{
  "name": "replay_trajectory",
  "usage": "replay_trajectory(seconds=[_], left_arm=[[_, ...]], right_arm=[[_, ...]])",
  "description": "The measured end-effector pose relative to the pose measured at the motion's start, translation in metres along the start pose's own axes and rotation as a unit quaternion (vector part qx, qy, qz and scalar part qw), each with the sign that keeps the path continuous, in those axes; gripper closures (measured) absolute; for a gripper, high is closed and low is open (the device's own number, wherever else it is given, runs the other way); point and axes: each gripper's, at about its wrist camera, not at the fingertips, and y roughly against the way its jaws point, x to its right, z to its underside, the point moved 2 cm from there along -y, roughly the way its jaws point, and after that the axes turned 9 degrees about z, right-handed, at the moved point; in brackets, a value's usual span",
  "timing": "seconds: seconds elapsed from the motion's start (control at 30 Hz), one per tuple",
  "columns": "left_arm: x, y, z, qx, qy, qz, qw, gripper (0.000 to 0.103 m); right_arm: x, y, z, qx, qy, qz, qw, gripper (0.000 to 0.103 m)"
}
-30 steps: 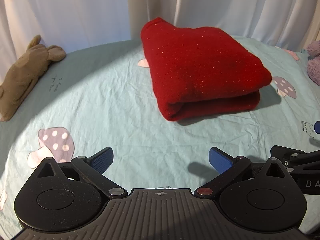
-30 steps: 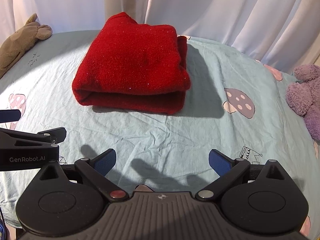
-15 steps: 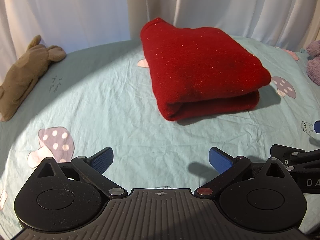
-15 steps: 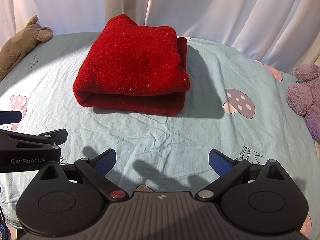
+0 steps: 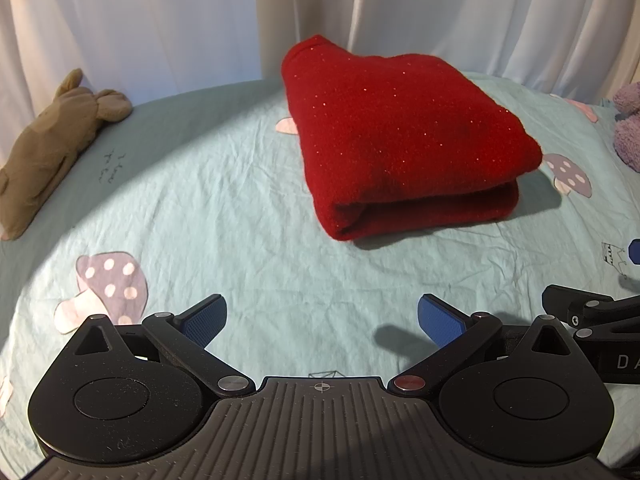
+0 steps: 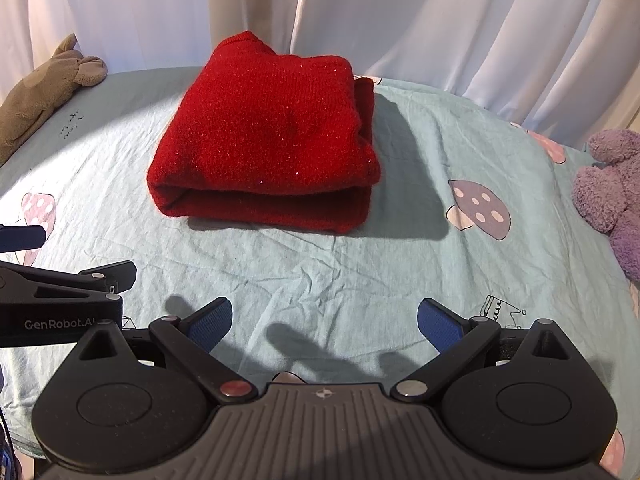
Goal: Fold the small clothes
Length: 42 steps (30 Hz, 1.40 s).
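The red garment lies folded into a thick rectangular bundle on the pale green mushroom-print sheet, ahead of both grippers and well apart from them. From the left gripper it sits ahead and slightly right; from the right gripper it sits ahead and slightly left. Nothing touches it.

The left wrist view shows the bundle's rounded fold edge facing the camera and its long left flank. The right wrist view shows that same near fold more squarely, plus the bundle's right side, where a loose inner layer sticks out past the top layer and a dark shadow falls on the sheet beyond it. Only the right view takes in most of the purple plush toy, far to the right of that gripper; the left view catches just its edge. The brown plush toy lies at the far left in both views, against the white curtain.

Both grippers hover low over the near part of the sheet, side by side and pointing forward, level with each other. Each has its jaws spread wide, blue pads far apart, holding nothing. The left view catches the right gripper's black side at its right edge; the right view shows the left gripper's body at its left edge.
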Motion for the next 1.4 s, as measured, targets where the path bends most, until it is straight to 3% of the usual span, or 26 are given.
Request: replay_trajectory(seconds=[1.4], left_arm=[[0.0050,0.0029,0.0000,0.002,0.011,0.002,0.9999,0.000]], right_arm=[[0.0013,0.0032,-0.0020,0.013,-0.005,-0.003,1.000,0.004]])
